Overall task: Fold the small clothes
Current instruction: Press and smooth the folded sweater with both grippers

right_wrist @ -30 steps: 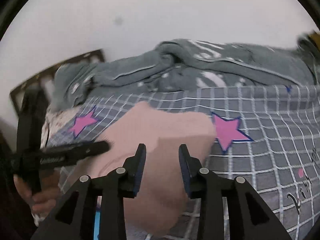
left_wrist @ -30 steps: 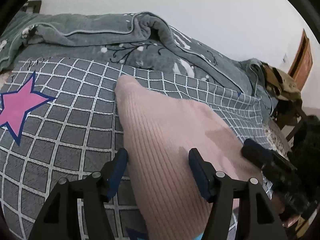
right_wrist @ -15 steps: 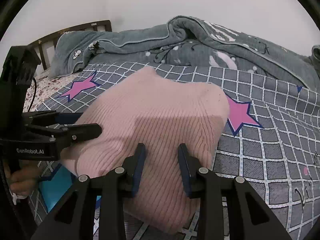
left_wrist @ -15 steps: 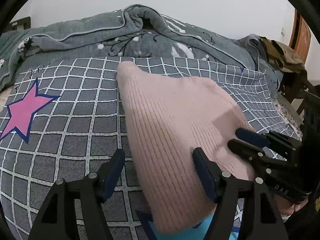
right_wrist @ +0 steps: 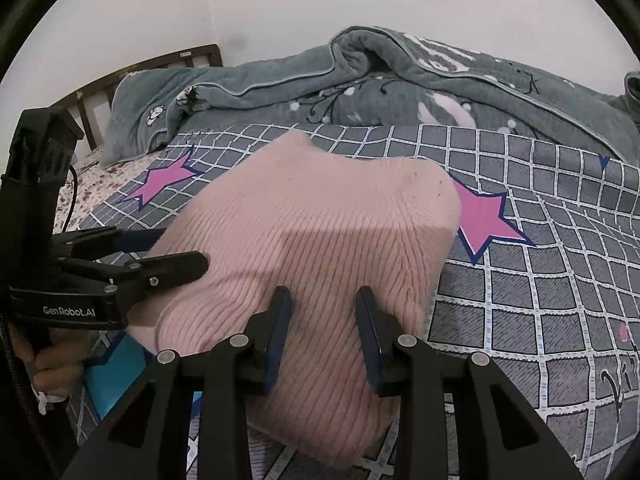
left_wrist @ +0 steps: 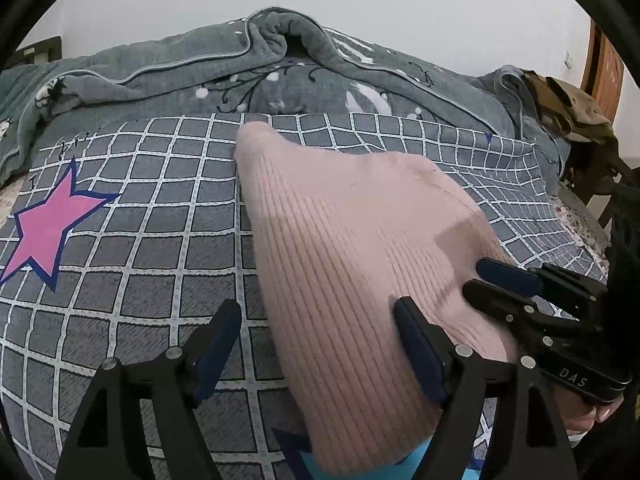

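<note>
Although the pink ribbed knit garment [left_wrist: 352,264] already lies as a compact, roughly rectangular bundle on the bed's checked sheet [left_wrist: 132,240], which suggests at least one fold is made, any further fold or tidying looks undone. In the left wrist view, the left hand-held gripper [left_wrist: 316,344] hovers at lower centre, fingers apart, holding nothing. The garment's long axis runs from upper centre to lower right. At the right edge the right hand-held gripper [left_wrist: 490,280] is also parted, tips over the knit.

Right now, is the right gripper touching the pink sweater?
Cannot tell. In the left wrist view the right gripper overlaps the pink sweater, but neither view shows contact or gap plainly.
</note>
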